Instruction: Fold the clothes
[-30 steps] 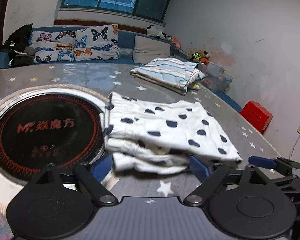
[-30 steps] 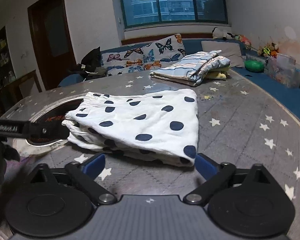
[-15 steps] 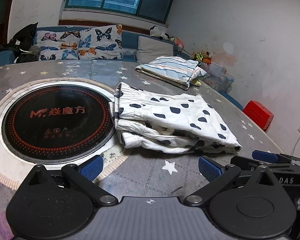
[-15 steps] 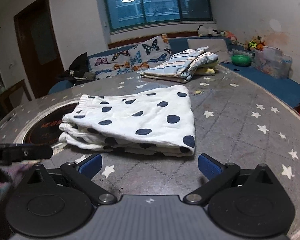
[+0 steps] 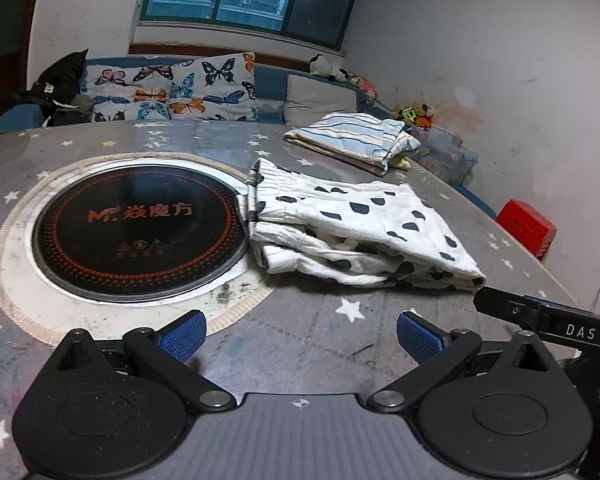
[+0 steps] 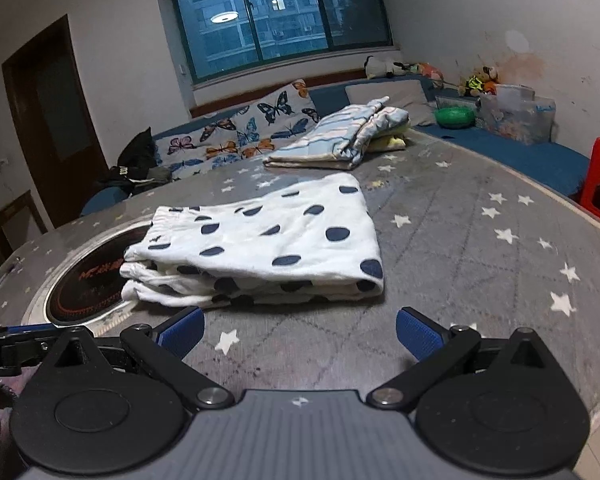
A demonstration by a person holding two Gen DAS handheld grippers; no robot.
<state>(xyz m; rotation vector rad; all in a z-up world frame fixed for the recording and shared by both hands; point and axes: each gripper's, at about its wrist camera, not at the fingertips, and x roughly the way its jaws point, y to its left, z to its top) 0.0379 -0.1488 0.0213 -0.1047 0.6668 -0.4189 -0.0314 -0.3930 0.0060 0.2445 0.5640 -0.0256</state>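
1. Left gripper [image 5: 300, 338] has its jaws spread wide with nothing between them, just bare tablecloth. They've just been opening, and no cloth is in them.
2. Right gripper [image 6: 300, 334] is the same deal: blue pads far apart, nothing pinched, only star-print cloth showing in the gap.
3. The polka-dot garment [image 5: 360, 232] is lying folded in a stack of layers on the grey star-print table [image 5: 308, 344]. From the left wrist view it sits around 1 o'clock from the gripper, apart from the pads.
4. In the right wrist view that same folded piece is at about 12 o'clock, a bit toward 11, just past the fingertips and not touching them.
5. Its waistband end is touching the rim of the round black cooktop [image 5: 136, 232] set into the table; from the left view the cooktop is at 10 o'clock.
6. A striped folded pile [image 5: 356, 140] sits farther back on the table at about 1 o'clock, well apart from the dotted one.
7. The right gripper's finger pokes into the left view at 3 o'clock, near the dotted garment's corner.
8. Butterfly cushions [image 5: 172, 88] line the bench behind the table.
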